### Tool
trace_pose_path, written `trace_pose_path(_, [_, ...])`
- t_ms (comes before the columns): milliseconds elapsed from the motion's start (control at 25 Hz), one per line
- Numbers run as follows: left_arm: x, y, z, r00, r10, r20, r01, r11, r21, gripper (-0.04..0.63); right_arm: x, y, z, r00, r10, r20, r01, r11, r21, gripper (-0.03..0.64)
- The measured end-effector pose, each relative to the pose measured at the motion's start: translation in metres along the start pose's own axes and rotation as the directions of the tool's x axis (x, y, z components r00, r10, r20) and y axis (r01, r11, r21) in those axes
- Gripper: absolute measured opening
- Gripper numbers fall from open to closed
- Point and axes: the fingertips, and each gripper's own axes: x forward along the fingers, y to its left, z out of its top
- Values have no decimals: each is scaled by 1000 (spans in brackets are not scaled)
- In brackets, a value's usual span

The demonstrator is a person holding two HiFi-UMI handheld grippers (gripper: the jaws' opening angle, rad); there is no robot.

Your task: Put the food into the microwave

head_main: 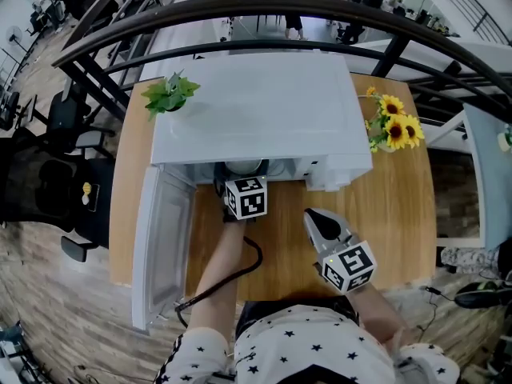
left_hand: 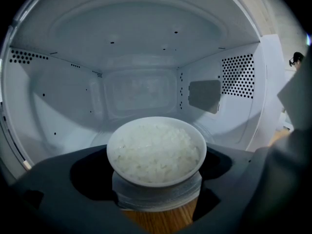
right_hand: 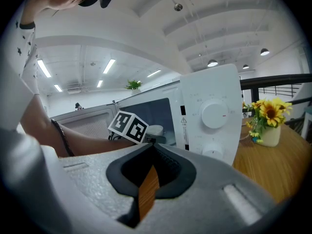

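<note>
**Head view.** A white microwave (head_main: 264,106) stands on a wooden table (head_main: 392,214). Its door (head_main: 160,242) is swung open toward 8 o'clock. The left gripper (head_main: 242,184) reaches into the oven's mouth at the centre of the frame, with its marker cube just behind. Beyond it the bowl of rice (head_main: 244,168) shows under the top edge of the oven. The right gripper (head_main: 314,217) hangs over bare tabletop at 5 o'clock from the left one, apart from the oven. A small green plant (head_main: 170,93) sits at the oven's 10 o'clock corner. A bunch of sunflowers (head_main: 394,129) stands at its 3 o'clock side.

**Left gripper view.** The dark jaws press in from 9 and 3 o'clock on the ribbed lower part of the white bowl of rice, which they carry level. The empty oven cavity (left_hand: 141,91) fills the frame behind it. A strip of table wood shows at 6 o'clock below the bowl, so the bowl is at the threshold.

**Right gripper view.** The grey jaws meet at their tips with nothing between them, and only wood shows through the gap. At 1 o'clock is the control panel (right_hand: 210,116) with two knobs. The sunflowers stand in a white vase at 3 o'clock. The left gripper's cube is at 11 o'clock, before the open cavity.
</note>
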Motion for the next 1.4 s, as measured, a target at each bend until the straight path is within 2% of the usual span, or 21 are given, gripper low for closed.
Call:
trace_pose_path(440, [-31, -5, -11, 1000, -27, -1, 27, 999, -30, 486, -29, 16, -3, 1000, -21, 21, 21, 1000, 0, 6])
trace_pose_path(1000, [-122, -21, -20, 997, -50, 66, 54, 997, -60, 486, -80, 51, -5, 995, -37, 89, 39, 999, -25, 6])
trace_pose_path(1200, [-155, -30, -27, 995, -72, 75, 76, 996, -50, 486, -95, 64, -6, 993, -38, 116, 42, 999, -30, 6])
trace_pose_path(1400, [-194, -41, -28, 988, -103, 116, 112, 991, -71, 486, -111, 78, -7, 990, -38, 137, 44, 998, -39, 6])
